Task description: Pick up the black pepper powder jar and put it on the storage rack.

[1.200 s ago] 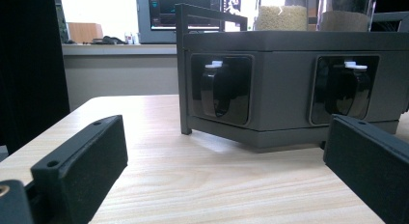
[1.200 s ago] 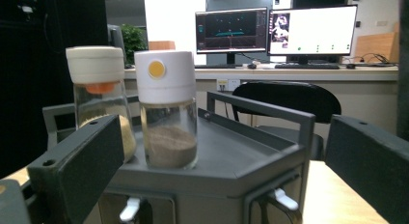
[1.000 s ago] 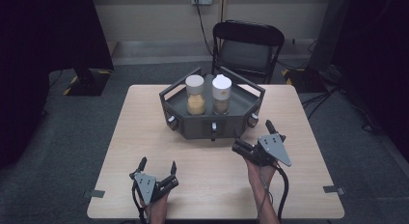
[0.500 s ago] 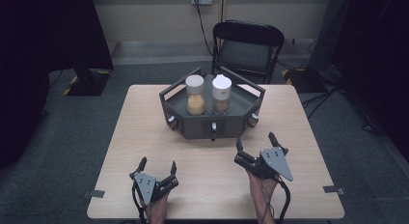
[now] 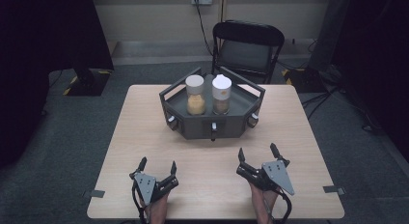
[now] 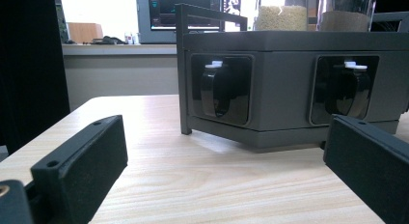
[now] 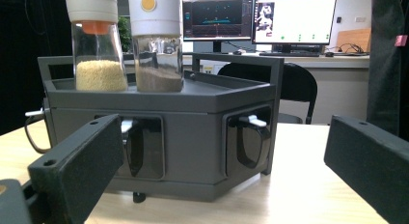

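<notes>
Both claws, left (image 5: 157, 166) and right (image 5: 257, 153), rest wide open and empty near the table's (image 5: 120, 151) front edge, short of the grey rack (image 5: 193, 130). On the rack stand two jars (image 5: 195, 95) (image 5: 221, 94): probably glass, smooth, fragile, best gripped around the body below the cap. Contents of the rack's dark side pockets are hard to make out.
</notes>
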A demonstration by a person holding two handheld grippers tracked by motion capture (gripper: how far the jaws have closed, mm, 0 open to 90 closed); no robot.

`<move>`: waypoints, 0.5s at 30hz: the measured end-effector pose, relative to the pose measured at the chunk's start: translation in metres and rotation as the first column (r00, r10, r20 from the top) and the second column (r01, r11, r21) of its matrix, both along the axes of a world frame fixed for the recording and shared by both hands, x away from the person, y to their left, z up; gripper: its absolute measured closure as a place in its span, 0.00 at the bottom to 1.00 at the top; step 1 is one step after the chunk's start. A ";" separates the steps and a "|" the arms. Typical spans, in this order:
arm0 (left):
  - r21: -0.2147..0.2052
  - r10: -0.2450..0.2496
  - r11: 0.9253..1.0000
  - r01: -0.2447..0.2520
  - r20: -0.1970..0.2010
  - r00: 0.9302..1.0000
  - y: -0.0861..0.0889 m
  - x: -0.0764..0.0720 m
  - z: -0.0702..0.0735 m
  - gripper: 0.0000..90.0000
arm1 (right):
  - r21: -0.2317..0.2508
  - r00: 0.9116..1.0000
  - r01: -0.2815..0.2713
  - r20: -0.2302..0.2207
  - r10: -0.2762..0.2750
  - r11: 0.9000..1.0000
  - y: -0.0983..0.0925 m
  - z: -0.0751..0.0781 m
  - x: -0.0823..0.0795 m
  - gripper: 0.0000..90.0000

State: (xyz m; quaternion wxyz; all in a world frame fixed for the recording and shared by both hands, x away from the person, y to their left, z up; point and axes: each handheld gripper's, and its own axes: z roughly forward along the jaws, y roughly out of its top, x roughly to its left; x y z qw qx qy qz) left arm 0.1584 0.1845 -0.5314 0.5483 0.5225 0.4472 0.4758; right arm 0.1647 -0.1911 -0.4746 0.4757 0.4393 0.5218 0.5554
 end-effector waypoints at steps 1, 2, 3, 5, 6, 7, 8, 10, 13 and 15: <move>0.000 0.000 1.000 0.000 0.000 1.000 0.000 0.000 0.000 0.01 | -0.001 1.000 0.001 -0.001 -0.001 1.000 0.000 -0.001 -0.001 0.00; 0.000 0.000 1.000 0.000 0.000 1.000 0.000 0.000 0.000 0.01 | -0.003 1.000 0.000 -0.002 0.000 1.000 0.000 -0.003 -0.002 0.00; 0.000 0.000 1.000 0.000 0.000 1.000 0.000 0.000 0.000 0.01 | -0.005 1.000 0.001 -0.003 -0.001 1.000 -0.001 -0.005 -0.003 0.00; 0.000 0.000 1.000 0.000 0.000 1.000 0.000 0.000 0.000 0.01 | -0.007 1.000 0.001 -0.003 -0.001 1.000 -0.001 -0.007 -0.004 0.00; 0.000 0.000 1.000 0.000 0.000 1.000 0.000 0.000 0.000 0.01 | -0.011 1.000 0.002 -0.002 -0.002 1.000 -0.001 -0.008 -0.004 0.00; 0.000 0.000 1.000 0.000 0.000 1.000 0.000 0.000 0.000 0.01 | -0.017 1.000 0.005 -0.006 -0.005 1.000 -0.001 -0.009 -0.005 0.00; 0.000 0.000 1.000 0.000 0.000 1.000 0.000 0.000 0.000 0.01 | -0.016 1.000 0.005 -0.007 -0.005 1.000 -0.002 -0.010 -0.005 0.00; 0.000 0.000 1.000 0.000 0.000 1.000 0.000 0.000 0.000 0.01 | -0.014 1.000 0.006 -0.004 -0.006 1.000 -0.003 -0.013 -0.006 0.00; 0.000 0.000 1.000 0.000 0.000 1.000 0.000 0.000 0.000 0.01 | -0.020 1.000 0.012 -0.010 -0.012 1.000 -0.003 -0.018 -0.007 0.00; 0.000 0.000 1.000 0.000 0.000 1.000 0.000 0.000 0.000 0.01 | -0.022 1.000 0.015 -0.016 -0.015 1.000 -0.004 -0.020 -0.007 0.00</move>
